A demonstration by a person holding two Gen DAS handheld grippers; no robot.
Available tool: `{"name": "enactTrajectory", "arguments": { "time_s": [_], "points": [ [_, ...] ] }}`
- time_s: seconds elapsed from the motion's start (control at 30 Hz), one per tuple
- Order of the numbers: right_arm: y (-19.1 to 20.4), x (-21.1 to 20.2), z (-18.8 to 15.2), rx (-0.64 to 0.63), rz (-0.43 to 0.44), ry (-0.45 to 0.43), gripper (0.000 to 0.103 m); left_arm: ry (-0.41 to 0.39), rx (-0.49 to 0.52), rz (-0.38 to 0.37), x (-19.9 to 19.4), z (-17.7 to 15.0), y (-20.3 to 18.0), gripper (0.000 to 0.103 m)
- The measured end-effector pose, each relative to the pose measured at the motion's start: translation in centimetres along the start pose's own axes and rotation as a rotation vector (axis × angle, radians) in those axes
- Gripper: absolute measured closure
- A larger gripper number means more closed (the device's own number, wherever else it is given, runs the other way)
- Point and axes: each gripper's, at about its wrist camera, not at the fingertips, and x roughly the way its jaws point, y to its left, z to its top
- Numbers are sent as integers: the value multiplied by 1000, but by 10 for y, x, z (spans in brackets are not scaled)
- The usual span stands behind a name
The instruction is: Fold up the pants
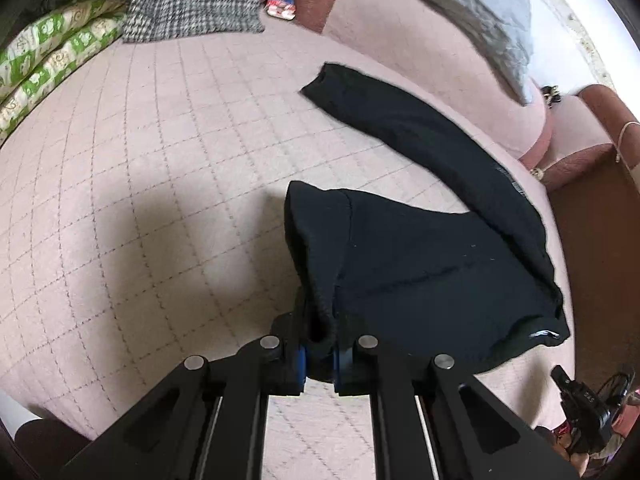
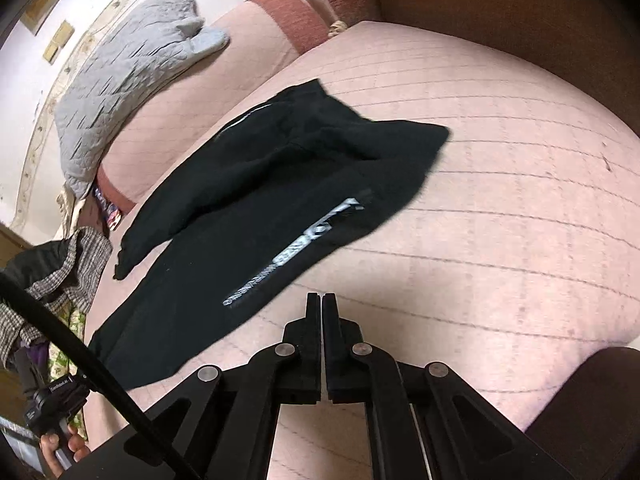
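Black pants (image 1: pixel 420 264) lie on a pink quilted bed (image 1: pixel 160 168). My left gripper (image 1: pixel 319 360) is shut on a bunched end of one leg, and the cloth rises from its blue pads (image 1: pixel 302 364) and drapes away to the right. The other leg (image 1: pixel 360 100) stretches flat toward the far side. In the right wrist view the pants (image 2: pixel 248 216) spread to the left, with white lettering (image 2: pixel 312 240) along one leg. My right gripper (image 2: pixel 322 300) is shut with nothing between its fingers, over bare bedcover just beside the pants' near edge.
A grey quilted blanket (image 2: pixel 120 76) rests on a pink bolster (image 2: pixel 224 60) at the far side. A houndstooth garment (image 1: pixel 188 4) and green patterned pillows (image 1: pixel 48 56) sit at the bed's head. Dark brown wood (image 1: pixel 592 248) borders the bed. A hand (image 2: pixel 60 448) holds the other gripper.
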Motion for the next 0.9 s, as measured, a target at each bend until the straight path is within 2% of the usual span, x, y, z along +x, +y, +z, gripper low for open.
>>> {"name": "enactTrajectory", "arguments": {
  "time_s": [0.03,0.07,0.13,0.17,0.3,0.4,0.43,0.47,0.53,0.73,0.9],
  "points": [
    [-4,-1,1,10,-2,2,90,7,4,7,4,0,1,95],
    [-12,1,4,35,3,9,72,13,12,18,8,-1,1,95],
    [-20,1,9,74,7,-1,48,20,33,49,16,-3,-1,95],
    [-22,2,13,88,5,-15,46,21,39,60,19,-4,-2,95],
    [-18,26,37,99,-20,-18,46,15,43,77,23,-5,-3,95],
    [-13,41,52,116,-62,-61,46,27,37,76,25,-2,-1,95],
    [-11,44,55,119,-71,-61,58,33,33,72,25,-1,-1,95],
    [-10,45,58,126,-86,-53,77,38,29,66,24,0,0,95],
    [-13,42,61,152,-26,-33,86,40,25,56,20,3,2,95],
    [-16,5,53,112,16,-34,87,39,28,45,8,4,3,95],
    [-35,1,35,154,28,13,83,71,24,127,15,-4,12,92]
  ]
}}
